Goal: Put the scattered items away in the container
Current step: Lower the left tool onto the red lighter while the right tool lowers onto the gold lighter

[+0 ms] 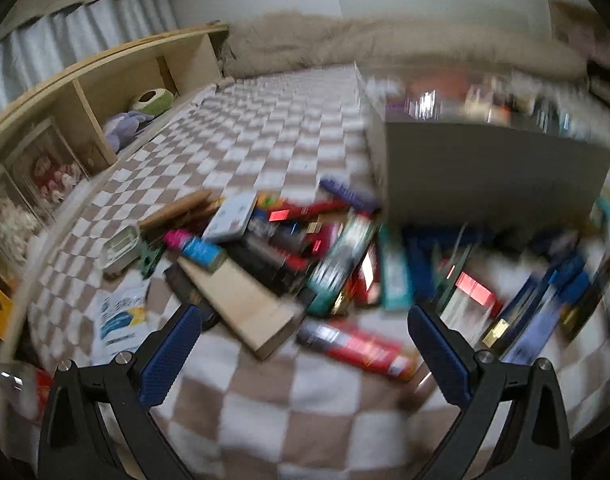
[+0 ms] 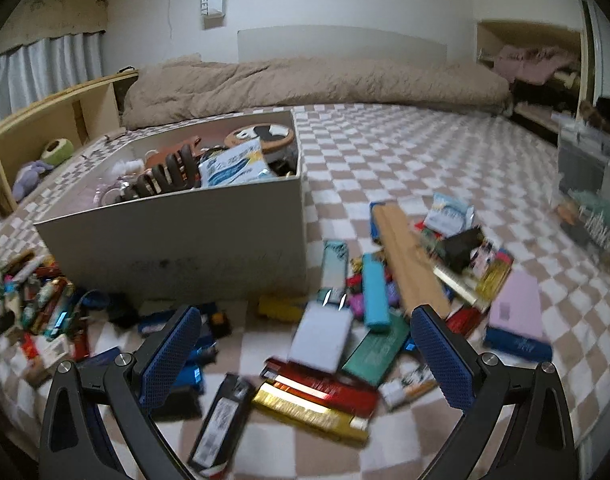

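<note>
A grey box (image 2: 177, 236) stands on the checked bed cover, filled with several items; it also shows blurred in the left wrist view (image 1: 489, 176). Scattered small boxes and packets lie around it. In the left wrist view my left gripper (image 1: 305, 320) is open and empty above a wooden block (image 1: 241, 300) and a red packet (image 1: 357, 346). In the right wrist view my right gripper (image 2: 305, 322) is open and empty above a pale lilac box (image 2: 321, 336), a red box (image 2: 325, 390) and a gold box (image 2: 305, 412).
A wooden shelf (image 1: 105, 80) with soft toys runs along the left. A beige duvet (image 2: 305, 84) lies at the far end. A clear plastic box (image 2: 589, 160) stands at the right. A pink box (image 2: 517, 308) and a teal box (image 2: 375, 294) lie near the pile.
</note>
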`<act>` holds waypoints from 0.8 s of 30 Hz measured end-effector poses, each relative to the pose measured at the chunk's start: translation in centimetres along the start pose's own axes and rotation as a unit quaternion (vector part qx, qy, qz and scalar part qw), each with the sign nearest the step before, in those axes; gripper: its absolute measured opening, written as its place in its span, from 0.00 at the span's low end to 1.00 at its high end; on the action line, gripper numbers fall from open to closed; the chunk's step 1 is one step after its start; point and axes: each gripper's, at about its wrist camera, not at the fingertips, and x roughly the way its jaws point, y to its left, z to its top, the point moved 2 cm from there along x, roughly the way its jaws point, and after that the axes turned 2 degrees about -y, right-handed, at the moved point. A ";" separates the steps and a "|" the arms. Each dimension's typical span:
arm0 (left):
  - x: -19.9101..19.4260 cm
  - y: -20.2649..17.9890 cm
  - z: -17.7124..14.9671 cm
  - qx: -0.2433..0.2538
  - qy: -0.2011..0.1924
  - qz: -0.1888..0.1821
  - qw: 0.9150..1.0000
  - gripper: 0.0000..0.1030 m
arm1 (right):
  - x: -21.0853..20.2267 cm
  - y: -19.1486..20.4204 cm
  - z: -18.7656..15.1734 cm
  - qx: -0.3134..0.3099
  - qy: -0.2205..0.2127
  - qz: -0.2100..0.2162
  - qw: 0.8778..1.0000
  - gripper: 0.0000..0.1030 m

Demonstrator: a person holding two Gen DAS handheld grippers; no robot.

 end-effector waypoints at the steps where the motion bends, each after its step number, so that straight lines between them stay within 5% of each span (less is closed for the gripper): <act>1: 0.3 0.0 -0.5 0.011 0.008 0.007 1.000 1.00 | -0.1 0.0 -0.2 0.000 0.002 0.003 1.000 1.00; 5: 1.1 0.7 -2.1 0.017 0.031 0.011 0.999 1.00 | -0.8 0.5 -1.1 -0.023 0.005 -0.002 1.000 1.00; 8: 1.4 0.6 -2.6 0.008 0.046 -0.019 0.999 1.00 | -1.2 0.6 -2.0 -0.033 0.012 -0.001 0.999 1.00; 24: 1.4 -2.5 -2.5 0.020 0.055 -0.077 0.995 1.00 | -1.6 0.7 -6.1 -0.029 0.058 0.015 0.998 1.00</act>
